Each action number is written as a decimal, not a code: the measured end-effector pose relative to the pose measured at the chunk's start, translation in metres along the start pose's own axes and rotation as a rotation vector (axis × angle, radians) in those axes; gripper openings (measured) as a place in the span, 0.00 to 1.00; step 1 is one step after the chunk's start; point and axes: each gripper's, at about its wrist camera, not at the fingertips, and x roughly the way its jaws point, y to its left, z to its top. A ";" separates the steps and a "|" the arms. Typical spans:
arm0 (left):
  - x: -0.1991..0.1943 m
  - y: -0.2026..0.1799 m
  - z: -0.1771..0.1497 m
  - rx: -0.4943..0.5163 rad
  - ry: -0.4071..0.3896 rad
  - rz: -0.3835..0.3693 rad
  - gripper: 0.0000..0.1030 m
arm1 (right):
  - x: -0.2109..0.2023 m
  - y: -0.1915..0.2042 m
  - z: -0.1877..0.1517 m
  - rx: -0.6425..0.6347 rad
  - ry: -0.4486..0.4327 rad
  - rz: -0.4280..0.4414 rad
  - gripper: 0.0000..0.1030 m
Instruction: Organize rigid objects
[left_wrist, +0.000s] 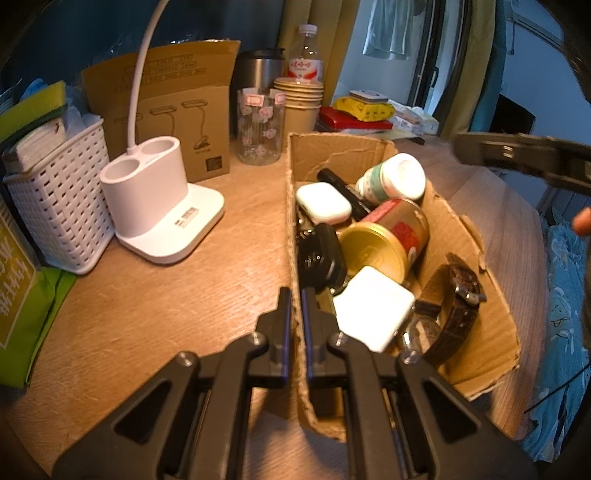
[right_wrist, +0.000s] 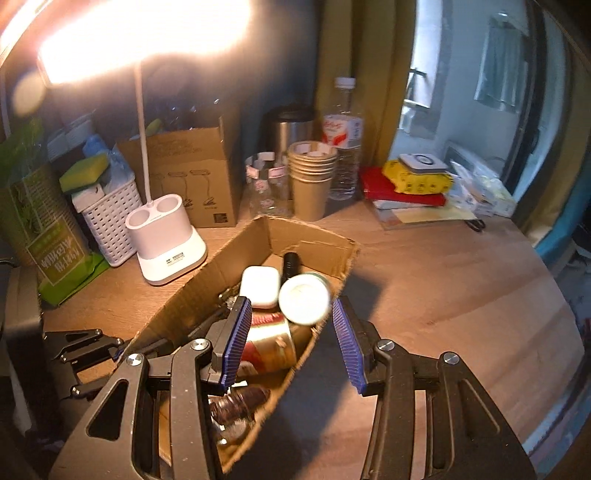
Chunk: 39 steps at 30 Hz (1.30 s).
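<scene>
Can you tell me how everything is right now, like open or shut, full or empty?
Left gripper: shut on the box wall.
Right gripper: jaws open, holding nothing.
Box: open, holding things.
Lamp: on.
Water bottle: capped, upright.
Glass jar: upright, empty.
Paper cups: stacked, upright.
White bottle: lying down, capped.

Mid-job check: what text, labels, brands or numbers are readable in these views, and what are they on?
Water bottle: red label with white Chinese characters, too blurred to quote.
Green packet: large pale Chinese characters, upside down, not legible.
Lamp base: sticker print, too small to read.
Cardboard lamp box: lamp drawings, and print too small to read.
No text reads clearly enough to quote.
</scene>
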 end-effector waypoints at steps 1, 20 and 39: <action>0.000 0.000 0.000 -0.002 -0.001 0.002 0.06 | -0.005 -0.002 -0.003 0.007 -0.006 -0.008 0.48; -0.047 -0.006 0.016 0.005 -0.137 0.057 0.12 | -0.082 -0.036 -0.038 0.109 -0.084 -0.099 0.49; -0.144 -0.061 0.053 0.065 -0.321 0.030 0.18 | -0.165 -0.055 -0.043 0.161 -0.231 -0.161 0.57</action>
